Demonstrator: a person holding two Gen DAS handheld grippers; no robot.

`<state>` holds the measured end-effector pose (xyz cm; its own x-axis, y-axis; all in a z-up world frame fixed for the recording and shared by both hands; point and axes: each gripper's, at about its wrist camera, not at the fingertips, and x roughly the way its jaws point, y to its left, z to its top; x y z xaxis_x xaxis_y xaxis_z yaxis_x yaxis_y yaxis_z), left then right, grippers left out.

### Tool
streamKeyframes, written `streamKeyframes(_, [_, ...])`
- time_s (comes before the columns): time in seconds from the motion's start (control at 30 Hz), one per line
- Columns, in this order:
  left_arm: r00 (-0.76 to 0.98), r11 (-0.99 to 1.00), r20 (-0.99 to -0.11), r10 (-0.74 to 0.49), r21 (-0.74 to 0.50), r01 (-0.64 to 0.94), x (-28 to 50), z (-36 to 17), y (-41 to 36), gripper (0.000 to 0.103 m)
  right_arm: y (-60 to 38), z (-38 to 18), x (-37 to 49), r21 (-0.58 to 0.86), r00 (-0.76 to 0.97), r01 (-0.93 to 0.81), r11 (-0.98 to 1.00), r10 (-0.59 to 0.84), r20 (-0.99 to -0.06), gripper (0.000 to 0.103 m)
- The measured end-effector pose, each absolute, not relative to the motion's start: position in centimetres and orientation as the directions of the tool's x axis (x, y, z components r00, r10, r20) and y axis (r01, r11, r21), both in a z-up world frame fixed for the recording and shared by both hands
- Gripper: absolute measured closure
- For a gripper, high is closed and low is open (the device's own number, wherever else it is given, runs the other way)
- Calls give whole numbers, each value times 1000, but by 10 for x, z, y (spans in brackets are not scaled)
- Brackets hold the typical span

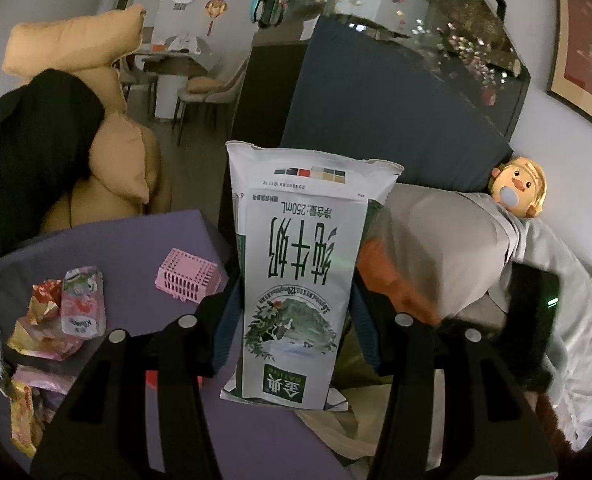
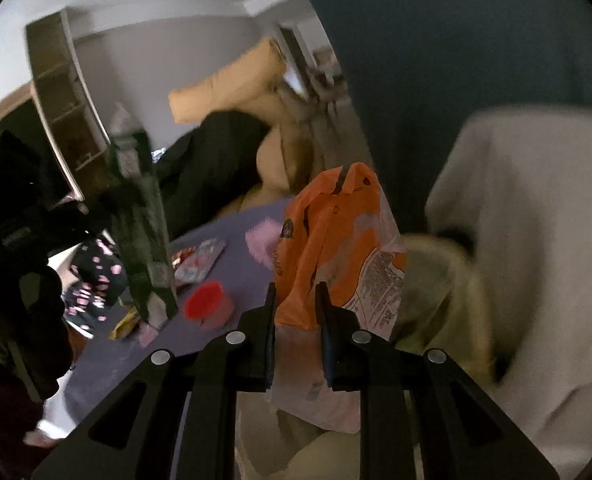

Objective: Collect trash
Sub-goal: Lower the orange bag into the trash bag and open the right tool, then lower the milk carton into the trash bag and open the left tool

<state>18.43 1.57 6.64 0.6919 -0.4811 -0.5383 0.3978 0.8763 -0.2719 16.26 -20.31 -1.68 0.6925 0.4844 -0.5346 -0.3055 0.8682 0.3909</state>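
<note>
Left claw point(image 1: 296, 312) clamps a milk carton point(image 1: 299, 264), right claw point(image 2: 297, 320) an orange wrapper point(image 2: 335, 232), above wrappers point(image 1: 56, 320) and a pink basket point(image 1: 188, 280).

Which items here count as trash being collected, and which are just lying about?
Trash: milk carton in left gripper; orange wrapper in right gripper; snack wrappers.
Lying about: pink basket, duck toy, tan cushions.

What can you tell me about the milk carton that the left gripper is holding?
The milk carton is white and green coated paperboard, printed with green characters, "250mL" and a leafy picture. The print reads upside down to the camera. Its far end is torn open with a ragged edge, and the body looks flattened. It stands upright between the left gripper's blue pads, which press on its two sides, above the purple table.
</note>
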Motion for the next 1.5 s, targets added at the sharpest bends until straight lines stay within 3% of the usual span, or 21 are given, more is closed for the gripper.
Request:
streamKeyframes(0.13, [679, 872, -547, -489, -290, 395, 190, 59, 17, 55, -207, -64, 183, 487, 616, -239, 840, 518, -593, 85])
streamKeyframes(0.27, [675, 867, -544, -499, -301, 398, 192, 56, 16, 55, -208, -100, 199, 385, 556, -135, 913, 391, -734, 85])
streamKeyframes(0.47, [664, 861, -547, -509, -311, 403, 194, 51, 16, 55, -216, -129, 201, 342, 504, -52, 938, 320, -802, 84])
streamKeyframes(0.57, [657, 858, -553, -513, -315, 405, 195, 51, 14, 55, -210, -120, 195, 337, 522, -71, 939, 323, -790, 77])
streamKeyframes(0.63, [653, 855, -553, -518, -320, 407, 196, 51, 13, 55, -211, -109, 187, 329, 559, -106, 938, 330, -761, 60])
streamKeyframes(0.7, [650, 850, -548, -526, -327, 412, 196, 53, 11, 55, -212, -96, 183, 321, 587, -139, 937, 339, -735, 57])
streamKeyframes(1.1, [630, 805, -503, -592, -397, 440, 200, 40, -28, 55, -274, -21, 129, 261, 799, -53, 964, 197, -568, 57])
streamKeyframes(1.5, [544, 815, -608, -578, -405, 414, 224, -41, -81, 55, -304, -11, 119, 252, 842, 18, 968, 121, -526, 57])
